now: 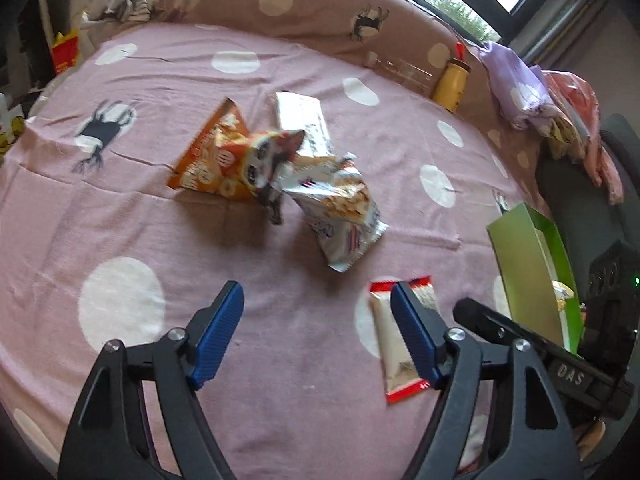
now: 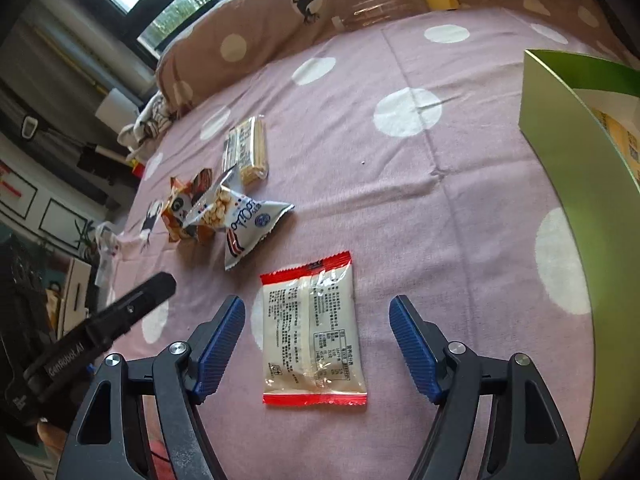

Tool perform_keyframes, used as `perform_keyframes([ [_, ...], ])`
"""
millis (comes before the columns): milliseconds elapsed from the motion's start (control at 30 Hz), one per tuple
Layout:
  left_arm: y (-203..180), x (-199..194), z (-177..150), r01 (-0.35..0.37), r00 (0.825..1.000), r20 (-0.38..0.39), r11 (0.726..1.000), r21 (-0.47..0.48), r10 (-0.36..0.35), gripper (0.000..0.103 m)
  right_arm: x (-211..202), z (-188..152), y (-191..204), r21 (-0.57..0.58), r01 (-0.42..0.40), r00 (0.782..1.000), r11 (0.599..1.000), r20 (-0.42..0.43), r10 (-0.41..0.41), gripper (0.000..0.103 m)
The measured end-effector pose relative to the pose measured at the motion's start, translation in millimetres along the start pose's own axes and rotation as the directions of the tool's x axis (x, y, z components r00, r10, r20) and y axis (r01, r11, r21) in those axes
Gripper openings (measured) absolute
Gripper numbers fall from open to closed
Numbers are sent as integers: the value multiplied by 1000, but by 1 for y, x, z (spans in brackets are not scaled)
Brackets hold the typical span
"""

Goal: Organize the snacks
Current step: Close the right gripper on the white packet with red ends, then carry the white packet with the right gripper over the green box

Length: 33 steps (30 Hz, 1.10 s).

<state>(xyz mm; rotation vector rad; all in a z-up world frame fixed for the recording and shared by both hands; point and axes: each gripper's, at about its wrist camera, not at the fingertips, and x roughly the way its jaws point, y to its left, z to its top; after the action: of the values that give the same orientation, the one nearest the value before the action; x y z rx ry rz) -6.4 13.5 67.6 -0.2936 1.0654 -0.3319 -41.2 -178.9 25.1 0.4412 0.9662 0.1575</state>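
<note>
Surface is a bed with a pink sheet with white polka dots [image 2: 460, 208], not a bench.

Right gripper [image 2: 316, 344]: blue ribbed fingers [image 2: 220, 344] apart, nothing clamped. They straddle a flat cream snack packet with red crimped ends [image 2: 312, 332], lying back side up on the sheet, printed text facing the camera. Fingers stand either side of it and are not pressing on it; can't tell if the tips touch the sheet.

Left gripper [image 1: 318, 332]: fingers apart, nothing between them but bare sheet. Its right finger overlaps the same cream and red packet [image 1: 384, 340] in the left wrist view; contact can't be confirmed. The right gripper's black body shows at the right edge of that view, close by.

Remaining snacks sit in a loose cluster further up the bed, well apart from both grippers:
- orange crinkled snack bag [image 1: 216, 156], lying tilted
- white puffed snack bag with blue lettering [image 2: 240, 220], partly overlapping the orange one
- pale transparent-wrapped pack of wafer sticks [image 2: 248, 152], just behind the two bags

Open green cardboard box [image 2: 568, 168] stands on the right side of the bed, near the right gripper; a yellowish packet is visible inside it.

Brown polka-dot pillow [image 1: 280, 4] lies along the far edge, with a yellow bottle [image 1: 452, 84] against it.
</note>
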Motion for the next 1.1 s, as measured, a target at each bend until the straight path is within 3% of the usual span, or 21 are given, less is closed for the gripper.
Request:
perform_keyframes([
  [67,-14,8,-6,63,997,-51,998,31,-61,59,-1,1,-5,26,-25,1000,999,7,25,75],
  [167,-32,23,-17,141,982,-136,989,50,-133,40,5,3,-10,59,-74,997,995,-18,75,58],
  [267,-43,38,-26,173,967,-198,984,45,-161,32,15,4,-12,79,-82,995,993,-43,86,53],
  [400,-47,48,-30,160,963,-224,986,40,-147,26,29,2,-11,89,-57,995,994,-77,64,52],
  [667,-54,44,-31,137,977,-177,988,74,-123,24,24,-1,-3,66,-23,999,998,-47,26,52],
  [900,-78,21,-22,147,989,-45,977,154,-141,24,-17,6,11,10,34,994,999,104,-35,52],
  [1100,-114,-1,-18,156,981,68,952,262,-180,24,-60,10,5,16,26,972,1000,232,-29,53],
])
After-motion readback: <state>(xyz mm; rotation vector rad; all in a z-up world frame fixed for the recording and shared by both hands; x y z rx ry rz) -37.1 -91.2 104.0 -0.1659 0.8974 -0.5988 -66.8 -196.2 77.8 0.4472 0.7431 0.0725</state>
